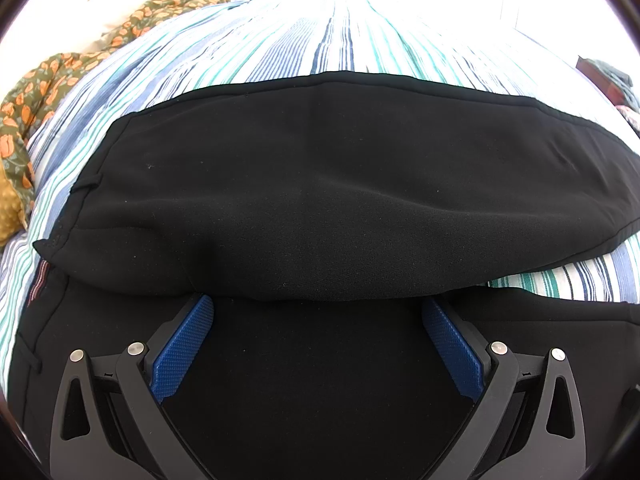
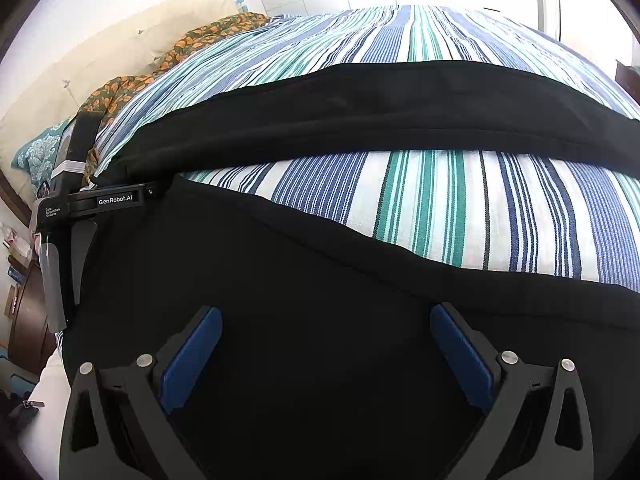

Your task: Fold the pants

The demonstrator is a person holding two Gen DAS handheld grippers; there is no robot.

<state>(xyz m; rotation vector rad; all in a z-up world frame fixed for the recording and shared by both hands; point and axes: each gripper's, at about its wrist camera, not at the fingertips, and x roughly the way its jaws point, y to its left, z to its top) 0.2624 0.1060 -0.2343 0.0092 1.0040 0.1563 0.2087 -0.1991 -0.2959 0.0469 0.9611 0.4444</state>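
Black pants (image 1: 340,184): spread on striped bedspread (image 1: 280,48); blue, teal and white stripes. Two legs visible, lying roughly across both views, far leg and near leg parted by a wedge of bare bedspread toward the right. Waist end at left in the left wrist view, with belt loop and seam showing.

Left gripper (image 1: 318,320): jaws spread wide, nothing between the blue textured pads (image 1: 184,344). Positioned low over the near leg; black fabric fills the whole gap between the jaws and runs beneath them. Tips of both pads tucked under the overhanging edge of the far leg's fabric; contact with cloth cannot be confirmed.

Right gripper (image 2: 326,324): jaws likewise released, wide apart, empty. Blue pads (image 2: 192,360) hover over the near leg (image 2: 320,360); fabric lies below and between the jaws, extending past both fingers. Near leg's far edge runs diagonally just beyond the fingertips; far leg (image 2: 360,108) lies well beyond, across the strip of bedspread (image 2: 440,208).

Left gripper body (image 2: 104,200): seen at the left edge of the right wrist view, marked "GenRobot.AI", at the pants' left end.

Floral orange-and-green cloth (image 1: 36,92): bunched at the bedspread's left edge. Cream pillow (image 2: 132,36): behind it.
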